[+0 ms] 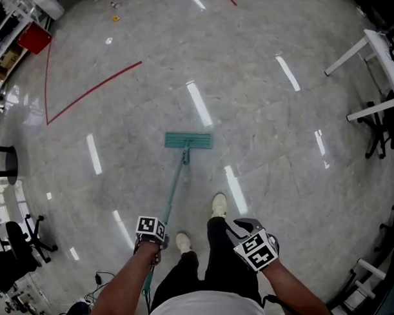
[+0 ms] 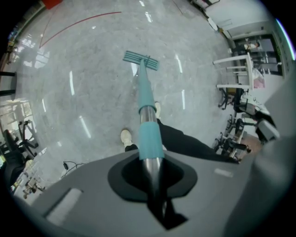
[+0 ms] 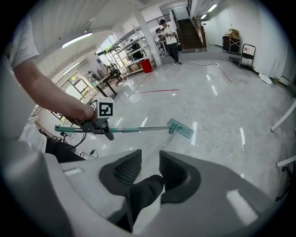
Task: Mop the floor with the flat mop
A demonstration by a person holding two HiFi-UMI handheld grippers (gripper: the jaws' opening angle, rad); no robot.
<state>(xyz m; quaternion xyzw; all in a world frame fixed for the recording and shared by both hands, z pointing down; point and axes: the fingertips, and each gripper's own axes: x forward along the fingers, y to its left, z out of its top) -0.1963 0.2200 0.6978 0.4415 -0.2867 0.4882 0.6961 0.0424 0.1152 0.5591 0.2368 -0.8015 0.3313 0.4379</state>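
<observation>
**A:** How many mops, and where?

**B:** One flat mop [image 1: 188, 140]. Its teal head lies flat on the floor [image 1: 266, 112], ahead of the person's two white shoes [image 1: 218, 204]. Its handle [image 1: 175, 190] slants back toward the person's left side.

**A:** And the grippers?

**B:** Two. The left gripper [image 2: 151, 172] is clamped around the handle, just below a teal sleeve on the metal tube. The right gripper [image 3: 145, 169] holds nothing. Its jaws stand a narrow gap apart, and only a dark trouser leg [image 3: 141, 192] shows beyond them. It hangs off to the right of the handle, well apart from it.

**A:** What's the floor like?

**B:** Glossy grey stone, mirroring long strips of ceiling light. One red line [image 1: 91, 93] bends across it at the far left, and one red bin [image 1: 35, 38] stands near it.

**A:** And the room?

**B:** A large open hall. White tables [image 1: 374, 47] stand at the right and a black office chair [image 1: 19, 242] at the left. A cable [image 1: 106, 277] lies beside the person. Shelves [image 3: 134, 51] and a staircase [image 3: 188, 28] stand at the far end, with people near them too small to count surely.
</observation>
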